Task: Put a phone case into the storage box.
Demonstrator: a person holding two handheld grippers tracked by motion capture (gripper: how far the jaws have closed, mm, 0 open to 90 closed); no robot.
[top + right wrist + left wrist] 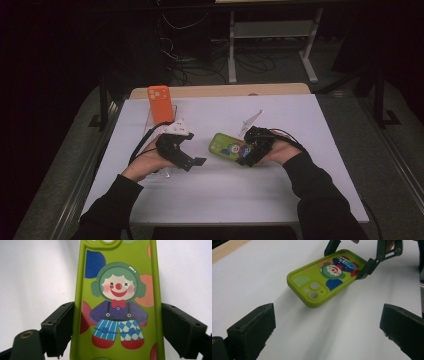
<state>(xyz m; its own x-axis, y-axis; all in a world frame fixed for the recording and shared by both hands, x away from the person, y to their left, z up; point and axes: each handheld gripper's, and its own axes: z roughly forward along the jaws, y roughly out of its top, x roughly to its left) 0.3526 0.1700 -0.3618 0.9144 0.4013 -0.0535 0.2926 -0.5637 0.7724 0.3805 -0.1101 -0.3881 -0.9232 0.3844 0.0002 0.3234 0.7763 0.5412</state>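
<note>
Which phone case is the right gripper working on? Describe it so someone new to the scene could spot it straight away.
On the white table, look right of centre, in front of the person's right hand. There the right gripper clamps the sides of a lime-green phone case, lifted at that end. Unlike the plain orange phone case standing at the far left, it carries a cartoon clown with green hair and a red bow tie.

The phone case (117,302) is lime green with a clown picture on it. The clown has green hair, a red nose, a red bow tie, a purple shirt, blue-and-white trousers and red shoes. Blue, orange and red spots sit around him. Another phone case (160,103) is bright orange. The table (280,190) is white.
</note>
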